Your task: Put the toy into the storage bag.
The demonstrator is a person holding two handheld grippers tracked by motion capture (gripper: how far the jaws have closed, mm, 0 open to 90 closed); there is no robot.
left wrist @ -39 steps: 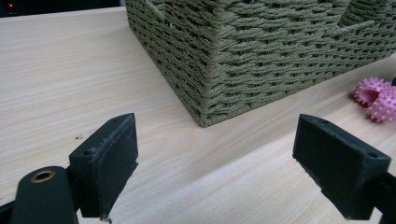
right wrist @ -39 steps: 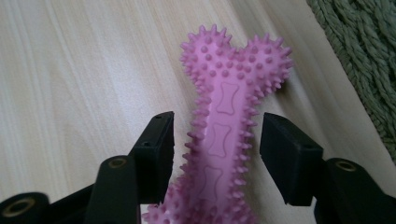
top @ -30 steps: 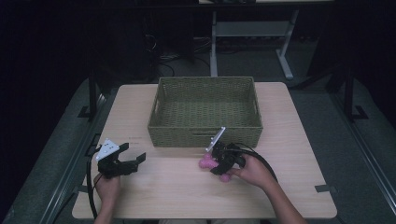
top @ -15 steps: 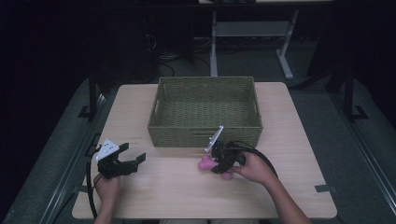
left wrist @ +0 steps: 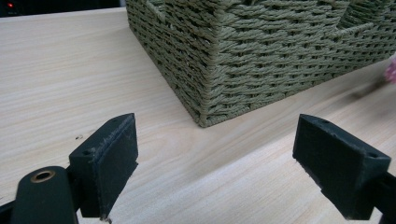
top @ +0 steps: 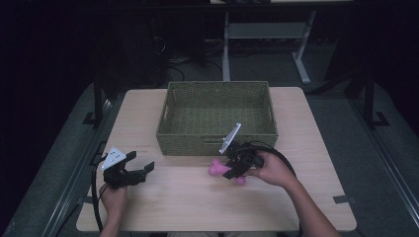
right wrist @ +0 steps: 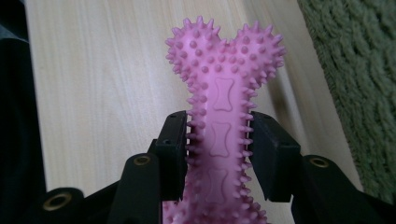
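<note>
A pink spiky bone-shaped toy (right wrist: 223,93) is held by its shaft between the jaws of my right gripper (right wrist: 219,149), which is shut on it. In the high view that right gripper (top: 232,170) holds the pink toy (top: 216,168) just above the table, in front of the woven green basket (top: 217,143). My left gripper (top: 141,170) rests at the table's front left, jaws wide open with nothing between them. In the left gripper view its fingers (left wrist: 112,158) frame the near corner of the basket (left wrist: 243,56).
The wooden table (top: 197,207) carries the basket at its middle back. A metal table frame (top: 267,34) stands on the dark floor beyond. Cables trail from both grippers toward the front edge.
The right gripper with the pink toy has shifted slightly to the left. The left gripper has stayed in place.
</note>
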